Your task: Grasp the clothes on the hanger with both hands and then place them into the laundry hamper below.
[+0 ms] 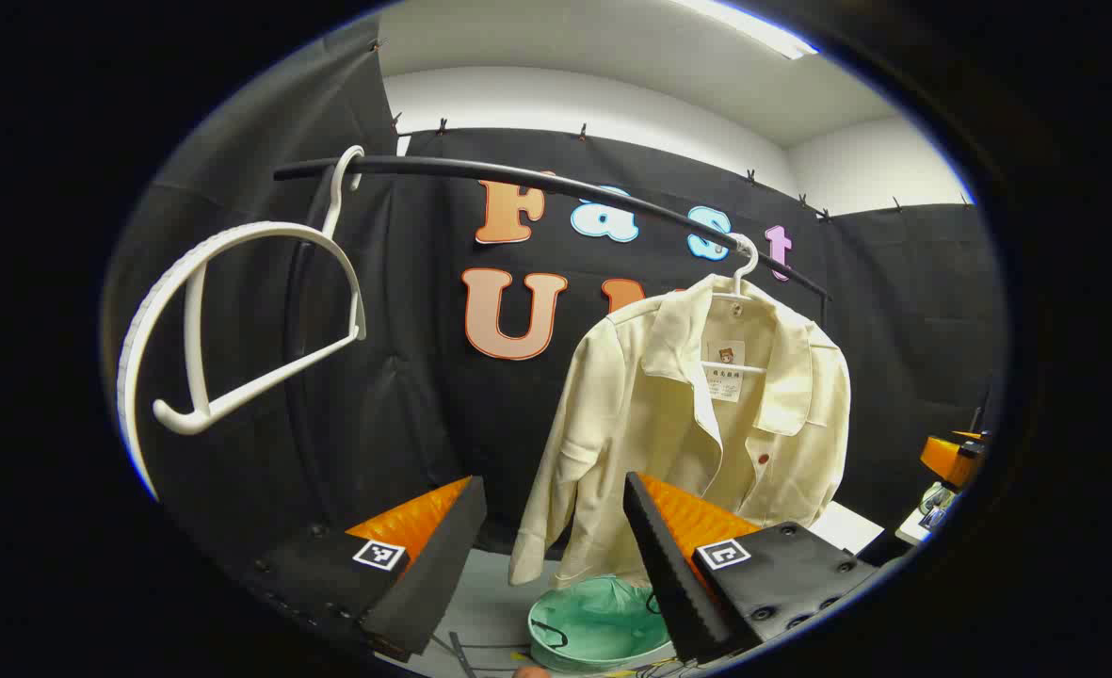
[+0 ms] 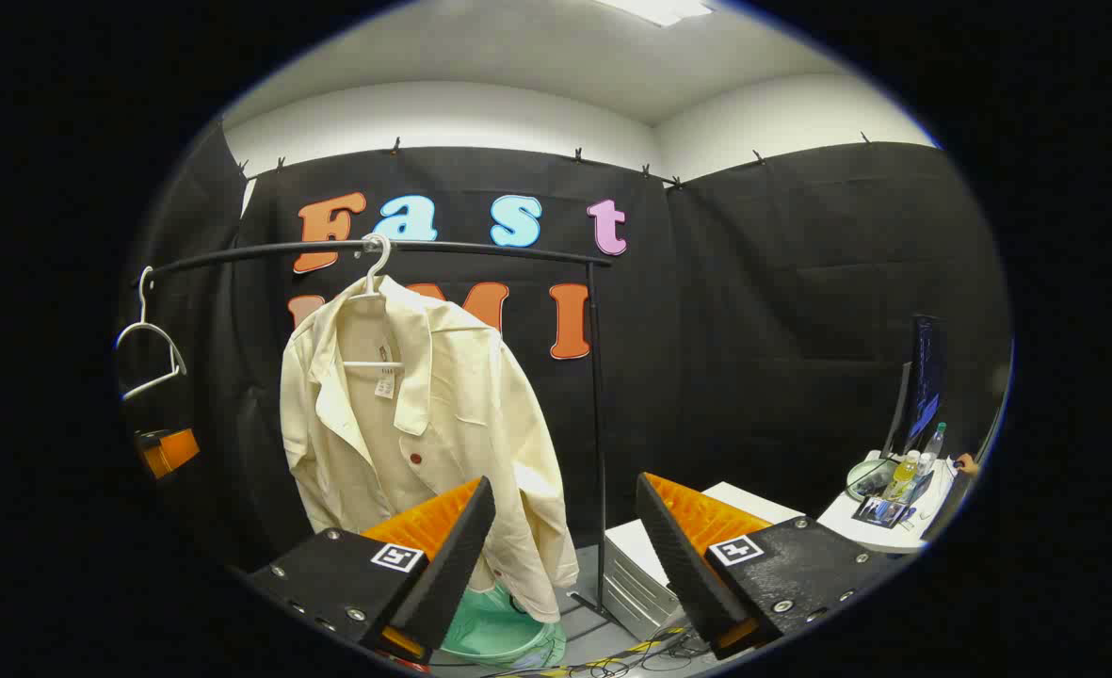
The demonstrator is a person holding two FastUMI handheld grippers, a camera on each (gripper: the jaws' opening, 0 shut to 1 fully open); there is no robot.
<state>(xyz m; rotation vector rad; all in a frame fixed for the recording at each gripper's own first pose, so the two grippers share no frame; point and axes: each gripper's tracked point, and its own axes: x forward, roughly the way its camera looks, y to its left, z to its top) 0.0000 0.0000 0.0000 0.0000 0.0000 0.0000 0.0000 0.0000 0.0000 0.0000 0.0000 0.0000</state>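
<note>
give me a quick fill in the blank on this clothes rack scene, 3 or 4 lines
1. The cream jacket hangs on a white ____ hooked over the black rail.
2. The second hanger on the rail carries ____ clothes.
3. The green hamper sits ____ the jacket.
4. Both the left gripper and the right gripper have their jaws ____.

Missing words: hanger; no; below; open
</note>
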